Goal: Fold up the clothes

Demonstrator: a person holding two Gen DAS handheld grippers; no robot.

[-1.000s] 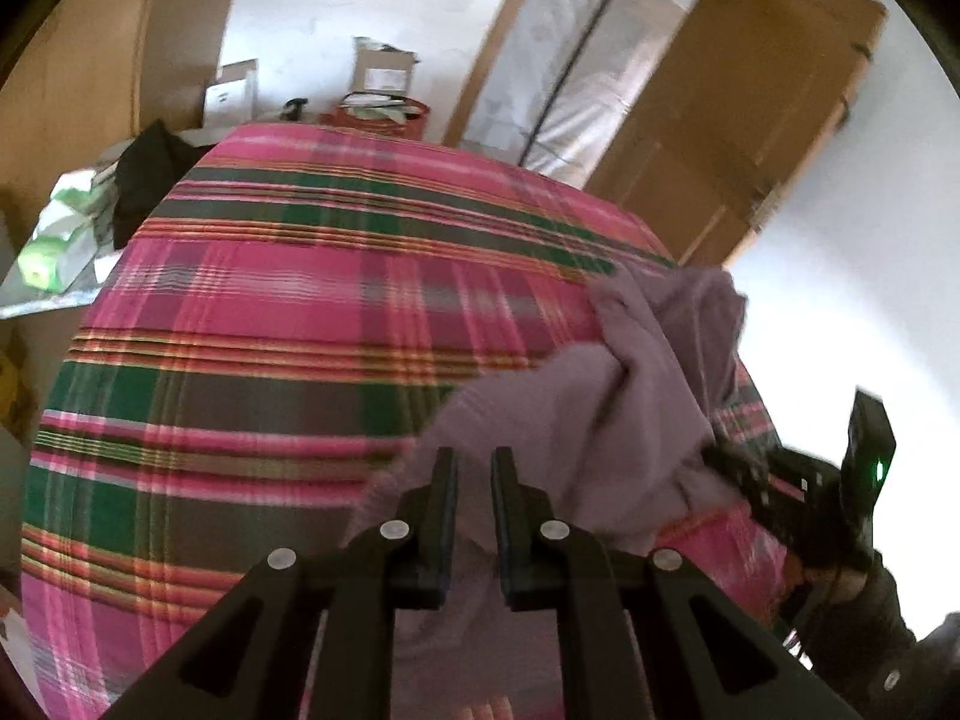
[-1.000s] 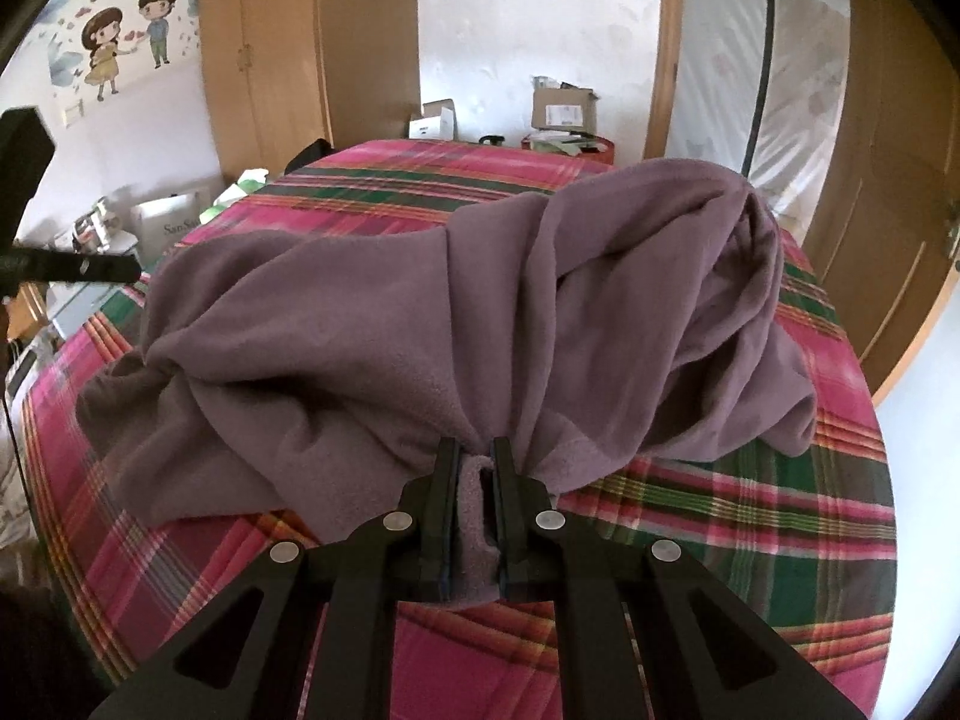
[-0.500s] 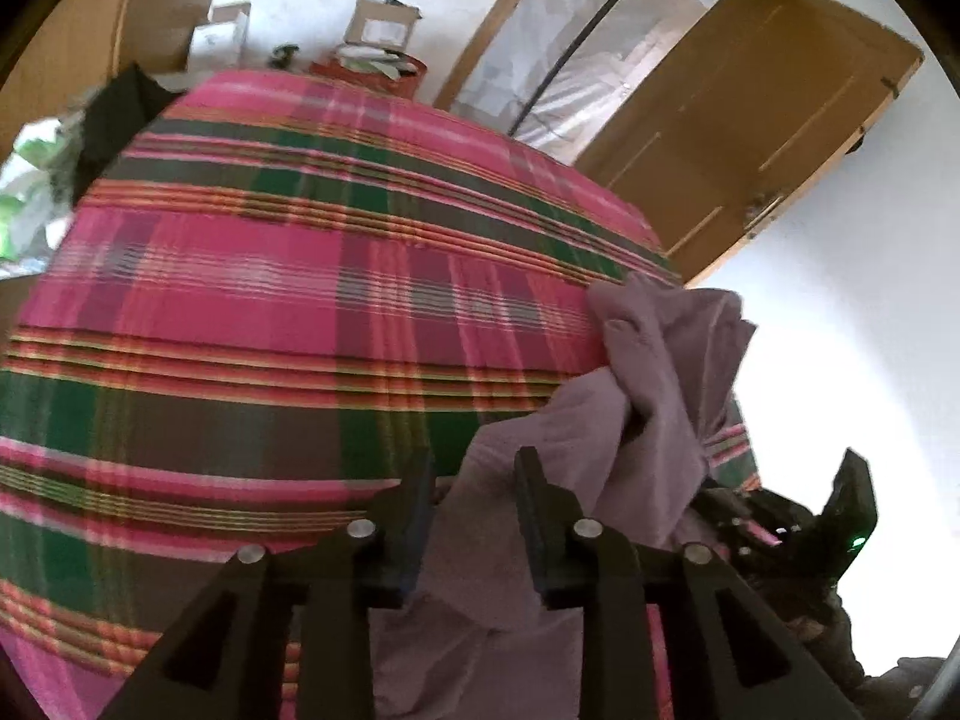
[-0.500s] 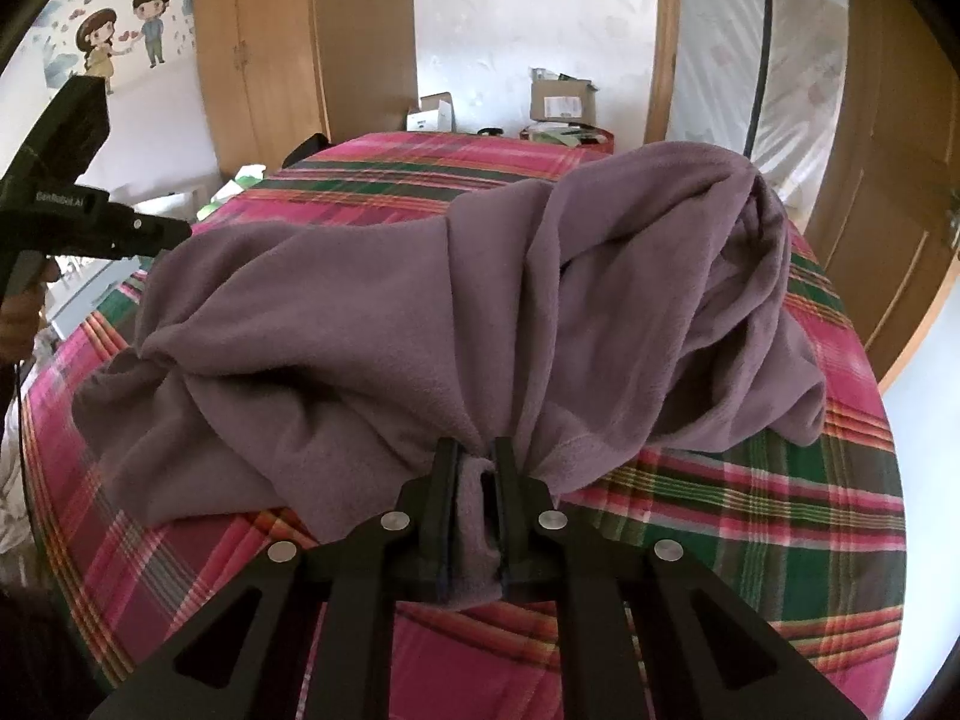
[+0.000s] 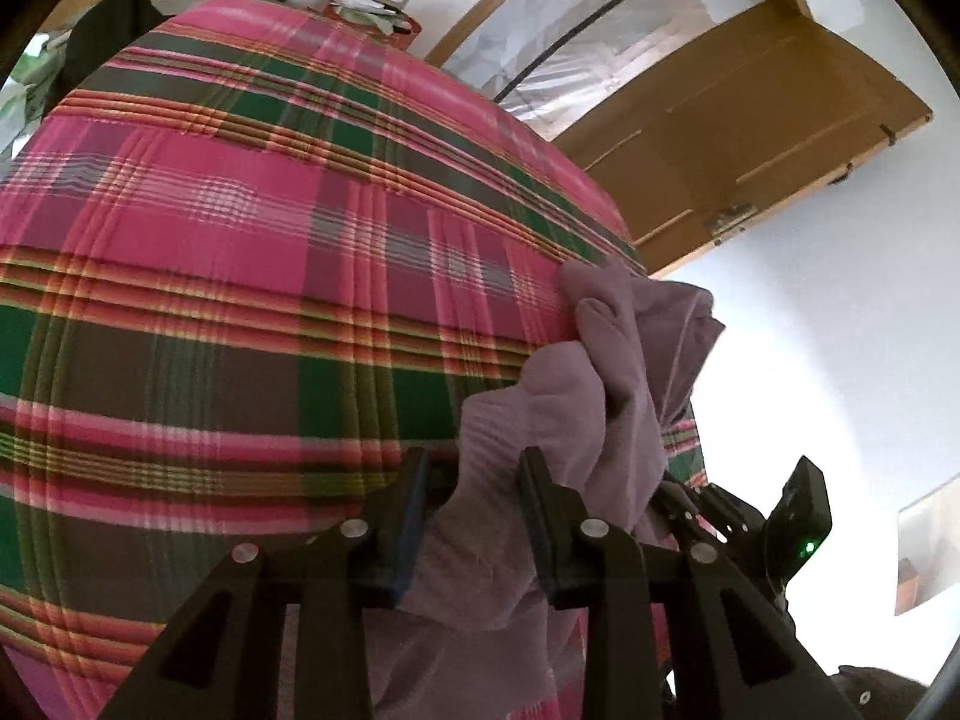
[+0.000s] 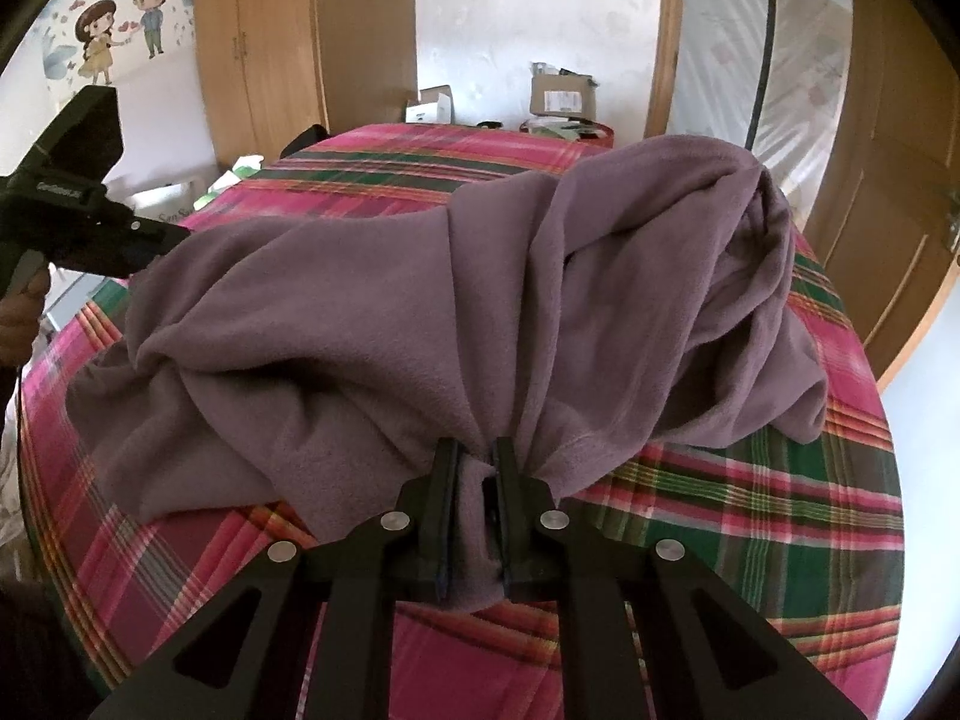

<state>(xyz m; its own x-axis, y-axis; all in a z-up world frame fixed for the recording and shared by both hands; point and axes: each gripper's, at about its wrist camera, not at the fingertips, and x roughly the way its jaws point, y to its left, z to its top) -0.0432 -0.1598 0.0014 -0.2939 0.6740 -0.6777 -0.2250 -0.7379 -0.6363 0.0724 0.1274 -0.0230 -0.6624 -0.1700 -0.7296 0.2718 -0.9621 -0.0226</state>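
A purple fleece garment (image 6: pixel 420 300) lies bunched on a bed with a pink and green plaid cover (image 6: pixel 780 510). My right gripper (image 6: pixel 476 450) is shut on a gathered fold of its near hem. In the left wrist view the garment (image 5: pixel 600 372) rises in a crumpled ridge at the bed's right edge. My left gripper (image 5: pixel 474 462) is open, pointing down at the plaid cover (image 5: pixel 240 240). A fold of the cloth stands between its jaws, with a gap on the left side. A hand holds the left tool's black body (image 6: pixel 78 222) at the garment's far left end.
Cardboard boxes (image 6: pixel 561 99) stand beyond the bed's far end. A wooden wardrobe (image 6: pixel 270 60) is at the back left, a plastic-wrapped panel (image 6: pixel 798 72) and a wooden door (image 5: pixel 750 120) to the right. The bed's far half shows bare plaid.
My left gripper's jaws have gone from nearly shut to apart, and it has tipped down closer to the bed. A cloth fold now stands between them. The right gripper holds as before.
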